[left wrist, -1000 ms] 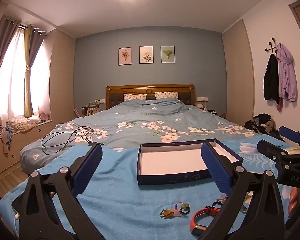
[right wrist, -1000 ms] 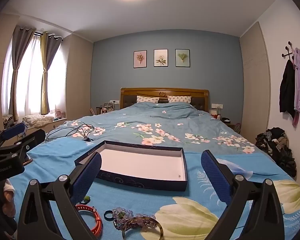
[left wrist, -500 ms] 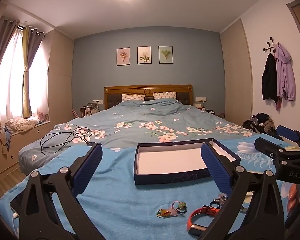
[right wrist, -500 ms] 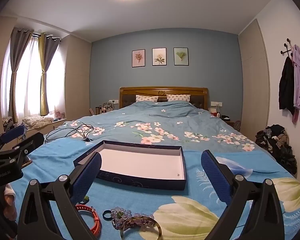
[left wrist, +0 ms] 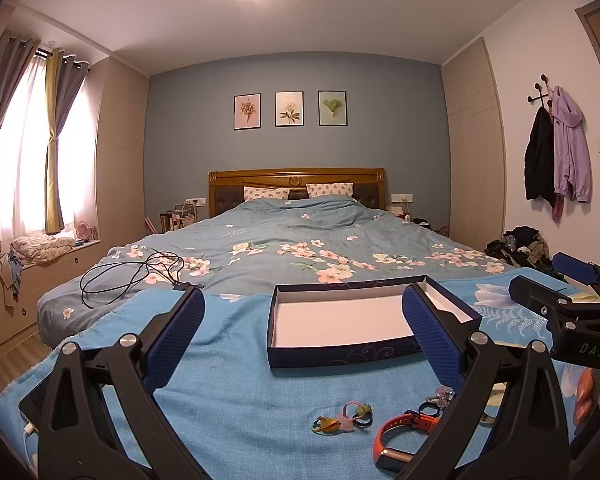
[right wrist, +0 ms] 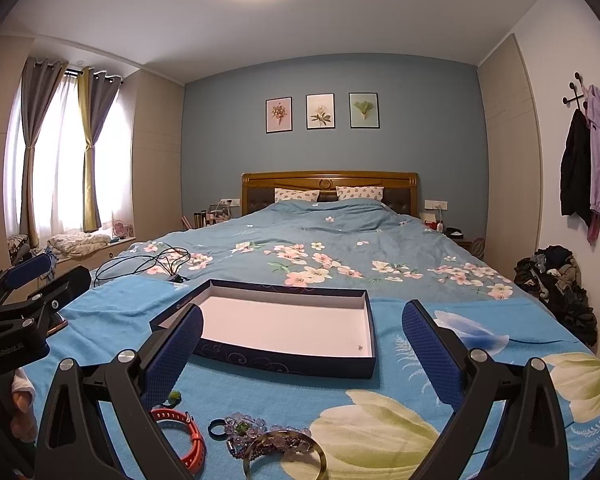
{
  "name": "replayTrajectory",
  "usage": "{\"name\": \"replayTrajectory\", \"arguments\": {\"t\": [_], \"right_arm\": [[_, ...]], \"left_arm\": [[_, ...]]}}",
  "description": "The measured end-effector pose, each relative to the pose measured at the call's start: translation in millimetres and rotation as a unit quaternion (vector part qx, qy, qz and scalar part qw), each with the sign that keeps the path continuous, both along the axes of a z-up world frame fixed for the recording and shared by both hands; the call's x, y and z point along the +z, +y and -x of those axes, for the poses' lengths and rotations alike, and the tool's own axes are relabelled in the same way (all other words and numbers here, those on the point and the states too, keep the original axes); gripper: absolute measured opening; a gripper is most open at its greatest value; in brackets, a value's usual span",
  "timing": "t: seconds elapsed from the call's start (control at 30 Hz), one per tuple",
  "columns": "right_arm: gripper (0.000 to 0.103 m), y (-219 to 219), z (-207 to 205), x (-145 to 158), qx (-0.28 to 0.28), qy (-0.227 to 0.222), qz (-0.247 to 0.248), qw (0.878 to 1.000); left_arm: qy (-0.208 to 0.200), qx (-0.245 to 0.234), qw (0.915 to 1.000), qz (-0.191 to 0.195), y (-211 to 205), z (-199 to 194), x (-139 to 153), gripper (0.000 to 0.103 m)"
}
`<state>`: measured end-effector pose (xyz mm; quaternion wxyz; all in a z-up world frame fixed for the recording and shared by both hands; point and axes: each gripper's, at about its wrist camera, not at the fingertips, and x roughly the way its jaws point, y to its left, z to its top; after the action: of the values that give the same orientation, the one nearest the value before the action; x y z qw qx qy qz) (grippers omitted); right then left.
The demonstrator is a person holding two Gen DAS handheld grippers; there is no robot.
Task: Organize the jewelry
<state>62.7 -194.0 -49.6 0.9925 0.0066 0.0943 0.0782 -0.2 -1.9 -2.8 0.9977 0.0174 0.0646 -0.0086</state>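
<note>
The left gripper (left wrist: 304, 336) hung with its two blue-padded jaws spread wide apart and nothing between them. The right gripper (right wrist: 302, 350) was held the same way, jaws wide and empty.

Nearest the right gripper, just below and between its jaws, a thin gold-coloured metal bangle (right wrist: 285, 456) lay on the bright blue flower-printed cloth (right wrist: 380, 408), touching a heap of clear and purple beaded bracelets (right wrist: 256, 432). Just left of the beads sat a small dark ring (right wrist: 217, 427). Behind the right gripper's left jaw lay an orange rubber wristband (right wrist: 184, 436). In the left wrist view that wristband (left wrist: 400, 432) lay below the left gripper's right jaw, and a small cluster of green, pink and yellow trinkets (left wrist: 342, 420) rested on the cloth between the jaws, closer to the right one.

Beyond the jewellery, a shallow dark blue rectangular cardboard box with a white floor (right wrist: 284, 360) sat open on the cloth, ahead of the right gripper's left jaw; a tiny speck lay in its near right corner, too small to identify. From the left gripper the box (left wrist: 340, 354) lay ahead and toward the right jaw.

Farther off stretched the grey-blue floral bedspread (left wrist: 320, 240), with a coiled black cable (left wrist: 132, 276) out to the left. At the far end stood a wooden headboard (left wrist: 296, 178).
</note>
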Motion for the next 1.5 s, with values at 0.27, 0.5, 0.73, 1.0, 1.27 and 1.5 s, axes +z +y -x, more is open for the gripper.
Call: {"name": "replayTrajectory", "arguments": {"t": [0.27, 0.5, 0.73, 1.0, 1.27, 1.5], "right_arm": [[0.096, -1.0, -0.8, -0.6, 0.001, 0.002, 0.0, 1.0], [0.096, -2.3, -1.2, -0.6, 0.004, 0.004, -0.002, 1.0], [0.096, -2.8, -2.4, -2.1, 0.003, 0.004, -0.002, 1.0], [0.096, -2.6, -2.6, -2.8, 0.004, 0.003, -0.005, 1.0], [0.096, -1.2, -3.6, -4.1, 0.005, 0.005, -0.005, 1.0], [0.096, -0.9, -5.0, -5.8, 0.006, 0.005, -0.005, 1.0]], "left_arm": [[0.001, 0.0, 1.0, 0.0, 0.4, 0.0, -0.5, 0.097], [0.002, 0.003, 1.0, 0.001, -1.0, 0.1, -2.7, 0.097], [0.004, 0.003, 1.0, 0.002, -1.2, -1.7, -3.3, 0.097], [0.005, 0.003, 1.0, 0.002, -1.1, -2.7, -2.7, 0.097], [0.005, 0.004, 1.0, 0.002, -1.3, -2.6, -2.7, 0.097], [0.005, 0.003, 1.0, 0.003, -0.9, -2.8, -2.8, 0.097]]}}
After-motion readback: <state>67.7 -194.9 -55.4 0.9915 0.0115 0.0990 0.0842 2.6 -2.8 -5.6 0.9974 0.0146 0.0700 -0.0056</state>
